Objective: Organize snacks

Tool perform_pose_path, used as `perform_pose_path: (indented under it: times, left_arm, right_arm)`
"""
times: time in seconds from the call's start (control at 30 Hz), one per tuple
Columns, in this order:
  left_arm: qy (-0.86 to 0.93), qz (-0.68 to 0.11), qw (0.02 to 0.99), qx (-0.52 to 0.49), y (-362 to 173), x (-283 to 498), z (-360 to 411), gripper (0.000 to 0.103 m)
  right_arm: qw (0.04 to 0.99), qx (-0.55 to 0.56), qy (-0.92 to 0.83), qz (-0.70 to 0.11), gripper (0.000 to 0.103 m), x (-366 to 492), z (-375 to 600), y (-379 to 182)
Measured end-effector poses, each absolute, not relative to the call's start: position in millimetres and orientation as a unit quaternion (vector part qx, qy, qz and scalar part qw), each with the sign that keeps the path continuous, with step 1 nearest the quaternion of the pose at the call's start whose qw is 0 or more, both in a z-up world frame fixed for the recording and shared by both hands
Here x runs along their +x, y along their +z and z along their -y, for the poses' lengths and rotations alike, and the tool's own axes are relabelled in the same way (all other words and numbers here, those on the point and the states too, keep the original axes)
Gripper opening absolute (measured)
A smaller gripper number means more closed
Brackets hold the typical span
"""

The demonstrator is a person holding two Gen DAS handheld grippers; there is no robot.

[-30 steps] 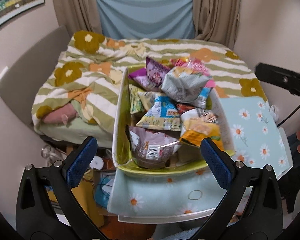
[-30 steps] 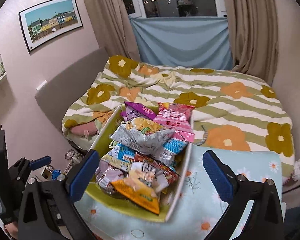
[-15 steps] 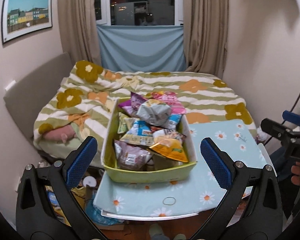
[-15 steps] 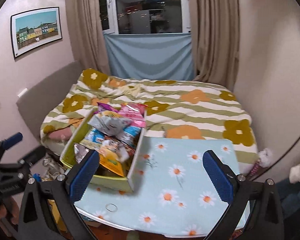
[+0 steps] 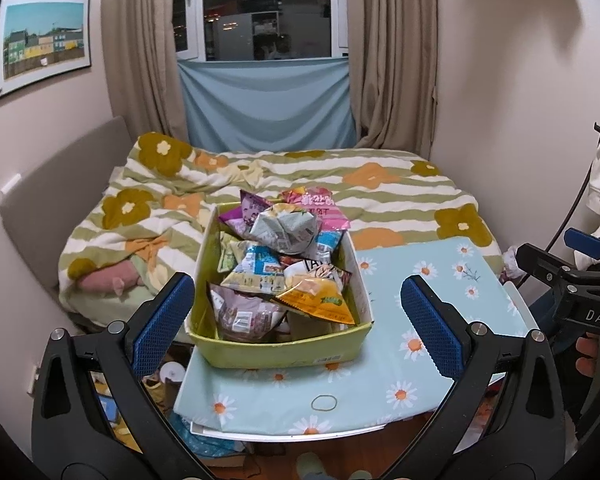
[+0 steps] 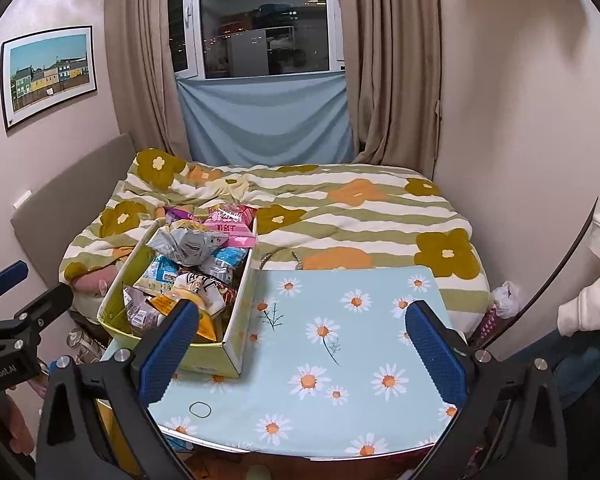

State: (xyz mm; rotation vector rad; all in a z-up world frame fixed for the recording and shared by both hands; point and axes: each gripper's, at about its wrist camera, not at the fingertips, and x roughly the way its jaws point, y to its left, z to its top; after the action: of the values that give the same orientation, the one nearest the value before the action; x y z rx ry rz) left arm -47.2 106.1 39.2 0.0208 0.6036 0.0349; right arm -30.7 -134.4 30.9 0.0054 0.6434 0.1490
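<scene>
Both claws pulled back since prev. frame, spread, empty; yellow-green cardboard snack box [image 5: 284,354] ahead of left claw [image 5: 298,316], nearer than right claw [image 6: 302,346].

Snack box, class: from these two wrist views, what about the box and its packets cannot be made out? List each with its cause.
- Bottom of the yellow-green box: hidden under piled packets, both views.
- Packet count: overlapping bags hide others.
- Orange packet in the right wrist view: partly behind the right gripper finger.
- Purple packet: label print too small to read.
- Box label: too small.
- Tablecloth near edge: cut off by gripper bodies.
</scene>
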Motion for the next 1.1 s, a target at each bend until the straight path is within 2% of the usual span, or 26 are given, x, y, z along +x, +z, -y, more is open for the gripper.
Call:
perform_pose_path:
  times: [1.1]
  left_arm:
    - [0.022,-0.301,0.953,0.019,30.0,-37.1,-97.7,0.103]
  right_arm:
    - [0.945,0.001,0.058,-0.322,0.103,-24.1,137.7,26.9]
